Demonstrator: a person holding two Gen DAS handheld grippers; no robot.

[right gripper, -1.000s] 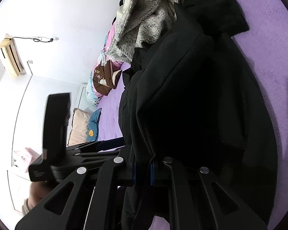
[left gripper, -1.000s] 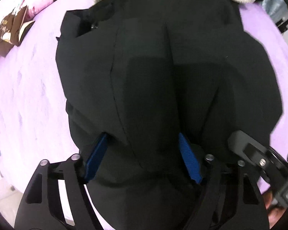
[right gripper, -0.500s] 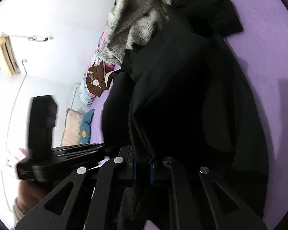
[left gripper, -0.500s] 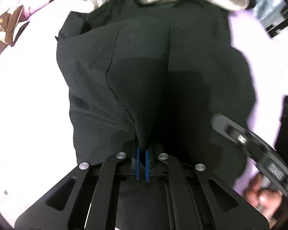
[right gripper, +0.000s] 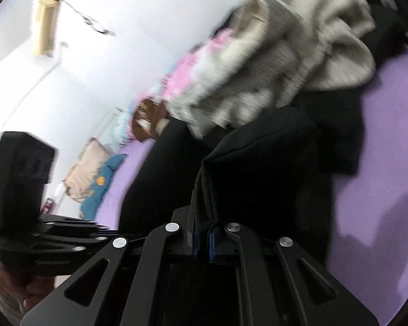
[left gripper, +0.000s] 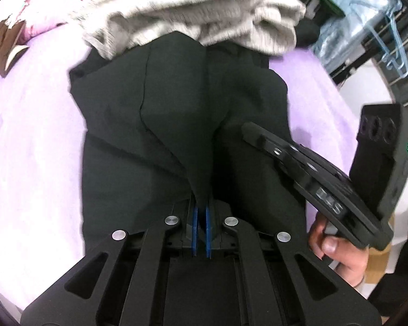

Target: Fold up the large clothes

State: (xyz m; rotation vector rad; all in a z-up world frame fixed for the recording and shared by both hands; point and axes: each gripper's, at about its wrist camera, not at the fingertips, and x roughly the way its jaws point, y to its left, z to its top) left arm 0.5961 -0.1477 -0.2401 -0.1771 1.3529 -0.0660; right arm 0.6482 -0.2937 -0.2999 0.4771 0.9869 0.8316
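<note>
Room: bedroom, white wall [right gripper: 100, 62], beige air-conditioner unit [right gripper: 45, 24] high up at left in right wrist view, loose cable beside it.
Bed: lilac sheet [left gripper: 35, 146] across most of left wrist view, same sheet at right in right wrist view.
Black garment [left gripper: 182, 125]: on bed, middle of left wrist view, dark fabric spread far to near, far end tucked under beige knit; creases converging toward near pinch point.
Left gripper [left gripper: 201, 233]: blue pads pressed together on a fold of black garment, fabric rising in a ridge from the pinch.
Right gripper [right gripper: 202, 240]: pinching a thick folded edge of black garment between blue pads, narrow gap filled by cloth; fabric draped up and away to far right.
Right gripper in left view: black body seen at right, angled over garment's right side, tips hidden against dark cloth.
Right hand [left gripper: 337, 252]: fingers wrapped round handle, low right in left wrist view.
Left hand: blurred patch at low left edge of right wrist view, grip not readable.
Beige knit [left gripper: 193, 13]: bunched heap at far end of bed, overlapping garment's far edge; motion-blurred in right wrist view.
Pink floral bedding [left gripper: 32, 8]: far left, beyond knit.
Brown item [left gripper: 2, 46]: far left on sheet, type unclear.
Pillows: beige pillow [right gripper: 88, 168] and blue pillow [right gripper: 103, 182] by wall, touching each other.
Clothes rack [left gripper: 380, 43]: far right, pale blue hanger and light blue cloth on it.
</note>
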